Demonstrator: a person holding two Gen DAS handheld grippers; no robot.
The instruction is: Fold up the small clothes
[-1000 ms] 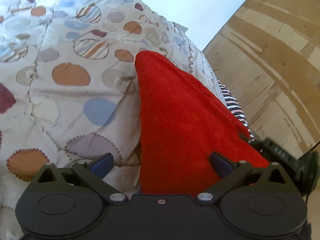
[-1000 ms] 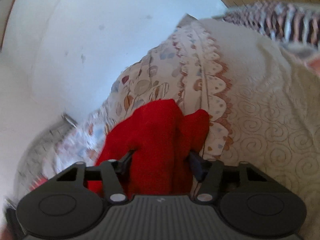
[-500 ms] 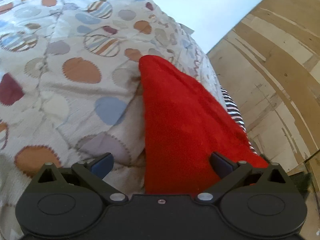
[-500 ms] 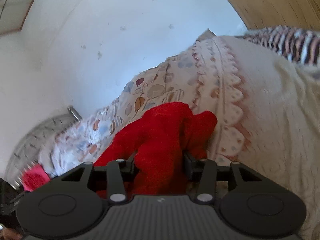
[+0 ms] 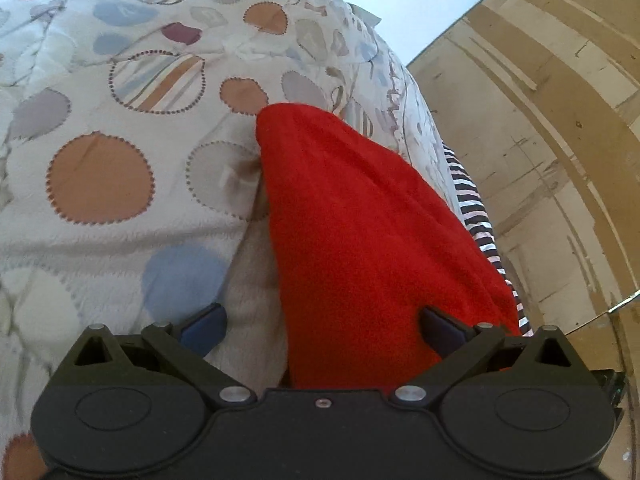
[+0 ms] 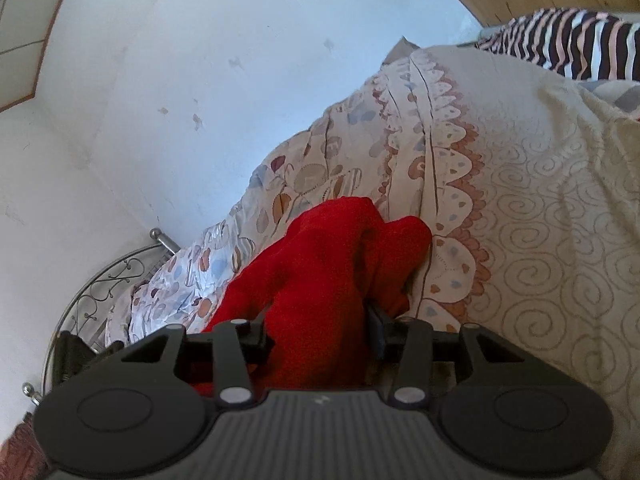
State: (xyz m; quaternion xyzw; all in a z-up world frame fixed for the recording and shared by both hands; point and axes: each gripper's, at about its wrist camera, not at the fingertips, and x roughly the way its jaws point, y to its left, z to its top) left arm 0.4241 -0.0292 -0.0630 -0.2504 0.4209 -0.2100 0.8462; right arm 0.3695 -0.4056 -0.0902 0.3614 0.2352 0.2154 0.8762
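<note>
A small red fleece garment (image 5: 360, 224) lies on a bed with a circle-patterned quilt (image 5: 120, 140). My left gripper (image 5: 322, 326) is open, its jaws wide apart; the red cloth lies between them, against the right finger (image 5: 440, 330). In the right wrist view my right gripper (image 6: 320, 326) is shut on a bunched part of the red garment (image 6: 320, 264), which rises between the fingers and lies over the quilt's scalloped edge (image 6: 452, 200).
A black, white and pink striped cloth (image 5: 476, 216) lies at the bed's right edge, also seen in the right wrist view (image 6: 576, 44). A wooden wardrobe (image 5: 540, 140) stands to the right. A metal bed frame (image 6: 112, 280) and a white wall (image 6: 160, 80) are at the left.
My right gripper has closed from open onto the red garment and lifted it a little. My left gripper stays open and has shifted slightly along the bed.
</note>
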